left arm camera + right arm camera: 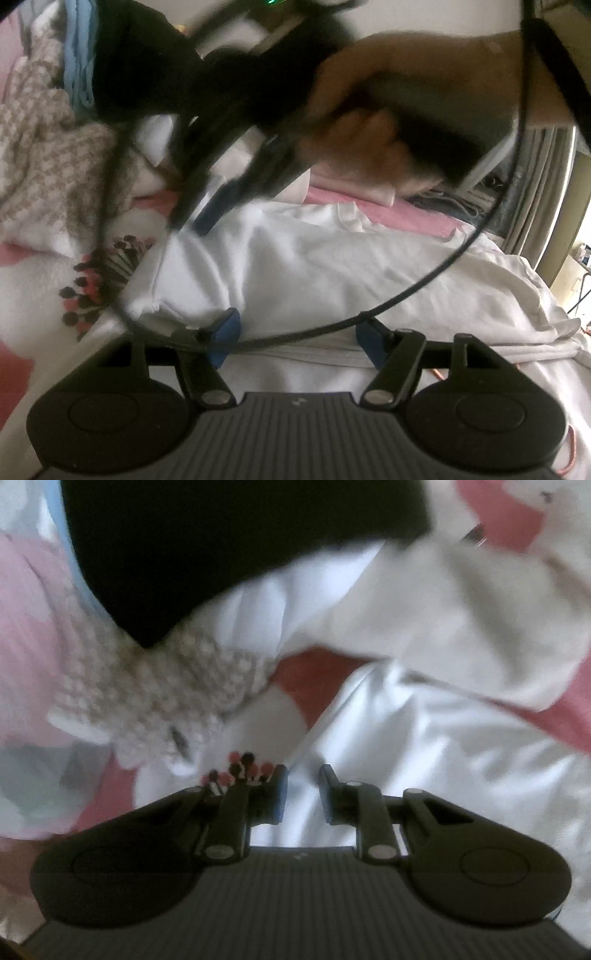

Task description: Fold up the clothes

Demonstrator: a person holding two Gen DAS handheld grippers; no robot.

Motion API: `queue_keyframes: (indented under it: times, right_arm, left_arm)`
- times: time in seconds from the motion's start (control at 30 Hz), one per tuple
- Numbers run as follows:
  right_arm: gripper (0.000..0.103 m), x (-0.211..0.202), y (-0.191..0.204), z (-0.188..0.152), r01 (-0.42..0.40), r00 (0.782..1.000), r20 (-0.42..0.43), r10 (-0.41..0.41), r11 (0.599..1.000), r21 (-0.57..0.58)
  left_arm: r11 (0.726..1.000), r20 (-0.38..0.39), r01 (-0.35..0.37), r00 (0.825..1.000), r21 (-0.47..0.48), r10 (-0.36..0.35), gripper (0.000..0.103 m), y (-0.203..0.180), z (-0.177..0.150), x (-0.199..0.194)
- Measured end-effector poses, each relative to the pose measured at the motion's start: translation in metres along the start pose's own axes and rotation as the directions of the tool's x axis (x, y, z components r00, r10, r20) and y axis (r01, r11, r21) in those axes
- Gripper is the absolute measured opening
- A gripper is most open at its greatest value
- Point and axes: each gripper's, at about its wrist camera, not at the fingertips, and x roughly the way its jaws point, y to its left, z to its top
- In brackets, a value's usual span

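A: White shirt [314, 266], smooth thin fabric, creased, fills mid-frame on the bed.
B: Left gripper [295, 332] wide apart, nothing pinched.
A: Right gripper [301, 790] narrow gap over shirt; blurry, probably not pinching. Knit [155, 698], nubby, left of centre.

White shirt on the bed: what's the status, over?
Left tongs open, empty. Right tongs narrowly apart over crumpled white cotton shirt. Black cable across it.
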Motion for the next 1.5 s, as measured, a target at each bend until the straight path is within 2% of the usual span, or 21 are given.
queue_keyframes:
  times: [0.1,0.17,0.23,0.37,0.43,0.53,0.57,0.63,0.7,0.73,0.8,0.9,0.97,1.07,1.13,1.2,1.27,1.3,1.37,1.43,1.5]
  right_arm:
    - [0.019,0.010,0.004,0.004,0.040,0.997,0.066,-0.042,0.999,0.036]
    - [0.019,-0.009,0.005,0.004,0.045,0.990,0.134,-0.048,0.999,0.025]
    - [0.019,-0.042,-0.001,0.002,0.053,0.976,0.210,-0.054,0.999,0.010]
    - [0.019,-0.142,-0.039,-0.015,0.038,0.935,0.351,-0.058,0.997,0.062]
    - [0.019,-0.183,-0.056,-0.033,0.025,0.920,0.388,-0.059,0.995,0.092]
    - [0.020,-0.219,-0.080,-0.060,-0.001,0.917,0.396,-0.046,0.993,0.119]
    - [0.020,-0.222,-0.084,-0.076,-0.007,0.919,0.391,-0.045,0.991,0.131]
    - [0.020,-0.217,-0.089,-0.112,-0.020,0.923,0.381,-0.047,0.985,0.170]
    - [0.020,-0.203,-0.095,-0.151,-0.030,0.925,0.376,-0.062,0.972,0.232]
    - [0.020,-0.195,-0.098,-0.171,-0.034,0.925,0.373,-0.070,0.964,0.265]
    - [0.019,-0.181,-0.108,-0.208,-0.029,0.923,0.369,-0.108,0.938,0.346]
    - [0.017,-0.165,-0.125,-0.260,0.014,0.911,0.355,-0.210,0.876,0.483]
    - [0.015,-0.165,-0.131,-0.281,0.013,0.886,0.390,-0.253,0.852,0.523]
    - [0.015,-0.172,-0.132,-0.297,-0.060,0.823,0.509,-0.252,0.853,0.518]
    - [0.015,-0.170,-0.134,-0.299,-0.096,0.798,0.553,-0.239,0.856,0.508]
    - [0.015,-0.164,-0.144,-0.301,-0.099,0.798,0.548,-0.249,0.844,0.528]
    - [0.014,-0.157,-0.155,-0.304,-0.082,0.805,0.525,-0.275,0.825,0.559]
    - [0.000,-0.156,-0.164,-0.308,-0.064,0.810,0.504,-0.298,0.811,0.582]
    - [0.000,-0.163,-0.175,-0.318,-0.083,0.789,0.530,-0.310,0.801,0.593]
    - [0.000,-0.172,-0.173,-0.321,-0.065,0.766,0.556,-0.324,0.821,0.568]
    - [0.005,-0.175,-0.169,-0.316,-0.061,0.758,0.570,-0.318,0.835,0.547]
  left_arm:
    - [1.000,0.011,0.011,1.000,-0.013,-0.011,0.071,0.002,0.002,-0.004]
    - [0.999,0.025,0.026,0.999,-0.026,-0.026,0.073,0.006,0.005,-0.010]
    - [0.999,0.040,0.033,0.999,-0.025,-0.032,0.075,0.008,0.008,-0.016]
    - [0.999,0.062,0.041,0.997,-0.019,-0.040,0.075,0.013,0.013,-0.028]
    - [0.999,0.072,0.037,0.997,-0.023,-0.035,0.075,0.019,0.017,-0.033]
    - [0.999,0.071,0.025,0.997,-0.044,-0.022,0.074,0.031,0.026,-0.035]
    - [0.998,0.057,0.014,0.998,-0.055,-0.011,0.072,0.036,0.030,-0.032]
    - [0.990,0.001,-0.013,1.000,-0.141,0.013,0.071,0.052,0.033,-0.020]
    - [0.976,-0.062,-0.028,0.998,-0.217,0.015,0.054,0.069,0.034,-0.008]
    - [0.975,-0.070,-0.033,0.997,-0.221,0.018,0.052,0.073,0.035,-0.006]
    - [0.979,-0.081,-0.038,0.996,-0.202,0.022,0.052,0.073,0.037,-0.005]
    - [0.977,-0.099,-0.049,0.995,-0.208,0.029,0.053,0.072,0.043,-0.010]
    - [0.981,-0.082,-0.042,0.996,-0.189,0.027,0.057,0.066,0.053,-0.016]
    - [0.998,-0.030,0.002,1.000,-0.055,-0.003,0.058,0.047,0.074,-0.014]
    - [1.000,-0.046,0.012,0.999,-0.018,-0.013,0.058,0.042,0.084,-0.002]
    - [0.998,-0.107,-0.059,0.993,-0.025,0.056,0.056,0.052,0.082,0.020]
    - [0.990,-0.184,-0.135,0.975,-0.049,0.123,0.056,0.067,0.077,0.041]
    - [0.987,-0.203,-0.138,0.972,-0.084,0.119,0.058,0.076,0.078,0.043]
    - [0.985,-0.193,-0.118,0.977,-0.125,0.092,0.055,0.082,0.084,0.039]
    - [0.990,-0.165,-0.099,0.983,-0.104,0.081,0.056,0.076,0.093,0.037]
    - [0.995,-0.159,-0.046,0.987,-0.094,0.031,0.056,0.065,0.102,0.045]
